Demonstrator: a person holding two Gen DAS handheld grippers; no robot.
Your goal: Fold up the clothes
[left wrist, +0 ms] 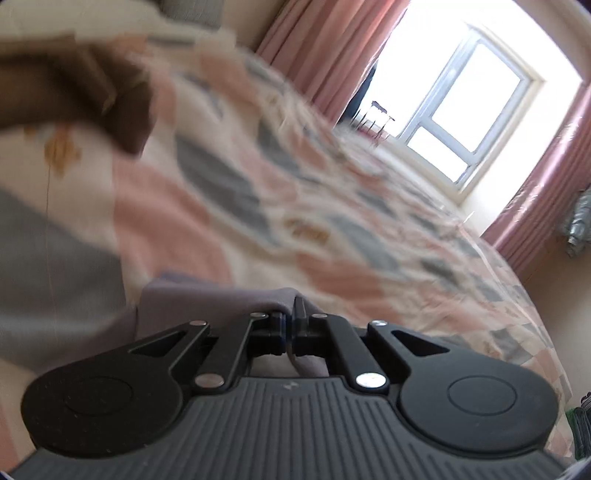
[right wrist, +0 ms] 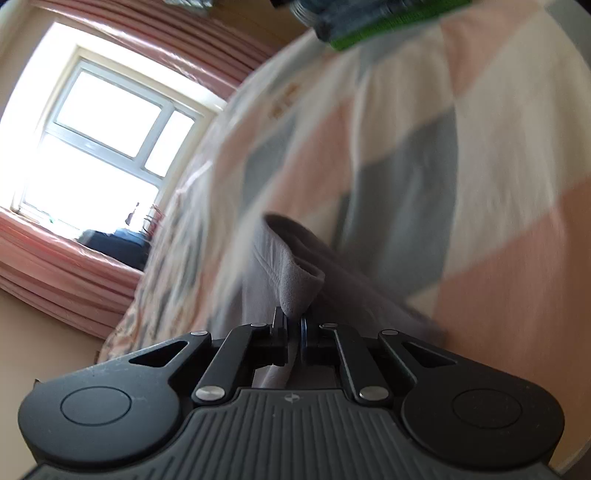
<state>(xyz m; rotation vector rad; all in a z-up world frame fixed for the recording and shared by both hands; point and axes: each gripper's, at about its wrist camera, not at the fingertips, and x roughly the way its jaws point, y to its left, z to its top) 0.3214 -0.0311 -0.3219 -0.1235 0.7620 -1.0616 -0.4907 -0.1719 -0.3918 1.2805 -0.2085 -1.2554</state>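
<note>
We're low over the bed here, both views blurred, and what fills them is the patchwork quilt of pink, grey and cream squares [left wrist: 332, 192] spread across it. The left hand-held gripper [left wrist: 290, 314] has its jaws pressed together on a fold of the soft lilac-grey fabric garment [left wrist: 207, 299], which bunches just in front of the fingers and trails off to the left over the quilt. Over on the right wrist view, the right hand-held gripper [right wrist: 293, 321] is likewise clamped on an edge of that same lilac-grey cloth [right wrist: 291, 269]; the hem stands up between the fingers and a darker fold runs away to the right across the quilt [right wrist: 480, 166].

Now the room. We have a bright white-framed window [left wrist: 476, 107] at the far side of the bed, flanked by pink pleated curtains [left wrist: 325, 48], and it glares hard in both views. A brown folded cloth [left wrist: 74, 96] lies on the quilt at the upper left. At the top of the right view we catch a green-and-blue item [right wrist: 373, 22] at the quilt's edge, too blurred to name.
</note>
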